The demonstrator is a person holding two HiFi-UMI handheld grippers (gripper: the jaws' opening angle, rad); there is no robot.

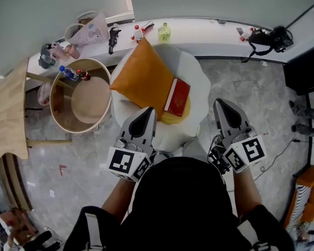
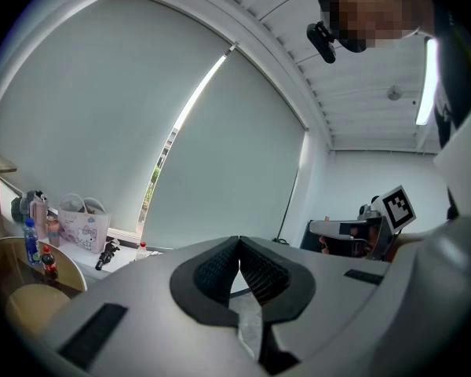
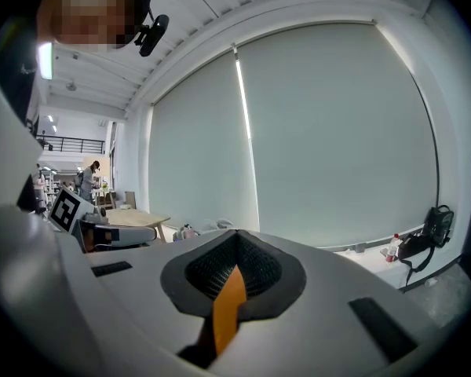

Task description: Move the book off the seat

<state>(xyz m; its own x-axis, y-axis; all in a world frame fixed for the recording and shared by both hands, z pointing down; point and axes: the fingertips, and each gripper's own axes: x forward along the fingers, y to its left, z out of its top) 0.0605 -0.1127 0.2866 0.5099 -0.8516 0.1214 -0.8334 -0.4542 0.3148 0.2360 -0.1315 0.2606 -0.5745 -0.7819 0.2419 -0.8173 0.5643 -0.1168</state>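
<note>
**A:** Book [image 1: 177, 97] first; where does it lie?

**B:** Right ahead of you; it is red and lies flat on the white round seat [image 1: 198, 75]; its left edge sits against the orange cushion [image 1: 141, 77], which is propped on the same seat, and its near end rests over a yellow pad [image 1: 174, 119]; both of your grippers are apart from it

**A:** And the left gripper?

**B:** Your left gripper [image 1: 147, 112] hovers over the near part of the seat, its tip near the book's near left corner but not touching it; the jaws are pressed together tip to tip, with nothing caught between them

**A:** The right one?

**B:** Your right gripper [image 1: 220, 103] hangs to the right of the seat, over the grey floor [image 1: 251, 88] and apart from the book; its jaws are closed too, the tips meeting; an orange strip shows in the slit below the tips in the right gripper view, and what it is cannot be made out

**A:** What stands around the seat?

**B:** On your left, a round wooden bench [image 1: 60, 116] with two small bottles [image 1: 68, 73] at its far rim; behind the seat runs a white window sill [image 1: 209, 27]; it carries a pale printed bag [image 1: 91, 33] towards the left and a black bag [image 1: 269, 38] at the right end
</note>
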